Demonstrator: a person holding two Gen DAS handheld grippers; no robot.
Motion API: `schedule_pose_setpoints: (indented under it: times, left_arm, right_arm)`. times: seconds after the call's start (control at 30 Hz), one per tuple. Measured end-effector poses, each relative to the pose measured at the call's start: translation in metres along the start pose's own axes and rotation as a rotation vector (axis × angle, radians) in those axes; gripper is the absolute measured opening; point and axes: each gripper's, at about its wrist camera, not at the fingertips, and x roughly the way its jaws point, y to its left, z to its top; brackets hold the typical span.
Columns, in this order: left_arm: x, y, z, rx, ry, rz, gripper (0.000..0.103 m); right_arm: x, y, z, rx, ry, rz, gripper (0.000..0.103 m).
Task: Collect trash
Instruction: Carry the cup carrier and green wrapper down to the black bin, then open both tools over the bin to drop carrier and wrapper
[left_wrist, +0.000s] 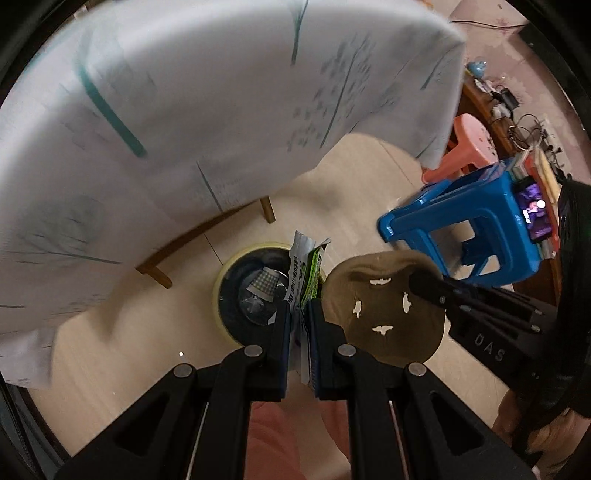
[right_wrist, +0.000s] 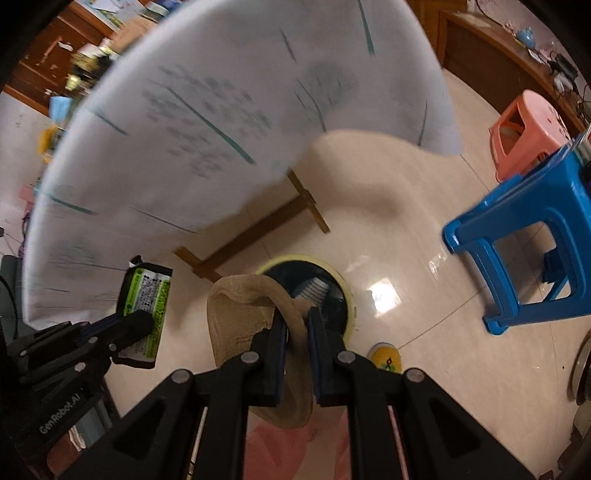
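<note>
My left gripper (left_wrist: 298, 308) is shut on a crumpled green and white snack wrapper (left_wrist: 308, 269), held just above the right side of a round trash bin (left_wrist: 220, 284) with a yellow rim and a dark liner. A patterned paper cup (left_wrist: 264, 284) lies inside the bin. To the right, my right gripper (left_wrist: 424, 286) is shut on a tan cloth scrap with small holes (left_wrist: 388, 317). In the right wrist view the right gripper (right_wrist: 296, 325) pinches that tan cloth (right_wrist: 236, 317) over the near left edge of the bin (right_wrist: 332, 267). The left gripper (right_wrist: 142, 319) holds the wrapper (right_wrist: 147, 299) at the left.
A table under a white cloth with teal lines (left_wrist: 184, 110) overhangs the bin, and its wooden legs (left_wrist: 267, 210) stand behind it. A blue stool (right_wrist: 524, 240) and a pink stool (right_wrist: 524, 125) stand to the right. A yellow slipper (right_wrist: 386, 356) lies by the bin.
</note>
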Motion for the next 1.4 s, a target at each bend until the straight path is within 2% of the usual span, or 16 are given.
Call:
schedule_pose_setpoints:
  times: [0.17,0.57,0.77,0.83,0.87,1.03,1.2,1.4]
  left_arm:
    - [0.062,0.011,0.0,-0.002,0.033,-0.003,0.007]
    - [0.18,0.014,-0.001,0.099,0.058,0.011,0.011]
    - [0.207,0.027,-0.002,0.096,0.055,0.022,0.029]
    - [0.214,0.03,-0.003,0.093,0.057,0.048,0.043]
    - [0.217,0.034,-0.004,0.087,0.052,0.061,0.046]
    - [0.224,0.058,-0.008,0.026,0.056,0.096,0.083]
    - [0.214,0.069,-0.013,0.007,0.023,0.121,0.084]
    - [0.198,0.067,-0.02,-0.017,0.0,0.126,0.084]
  right_arm:
    - [0.056,-0.014,-0.006,0.007,0.028,-0.045,0.011]
    - [0.158,-0.028,-0.015,-0.004,0.055,-0.114,0.011]
    - [0.195,-0.028,-0.016,-0.001,0.074,-0.079,0.011]
    - [0.206,-0.028,-0.017,0.003,0.085,-0.062,0.012]
    - [0.211,-0.028,-0.018,0.009,0.089,-0.056,0.012]
    - [0.227,-0.032,-0.019,0.054,0.13,-0.02,0.013]
    - [0.224,-0.023,-0.022,0.023,0.109,-0.014,0.026]
    - [0.216,-0.019,-0.02,0.002,0.087,-0.04,0.026]
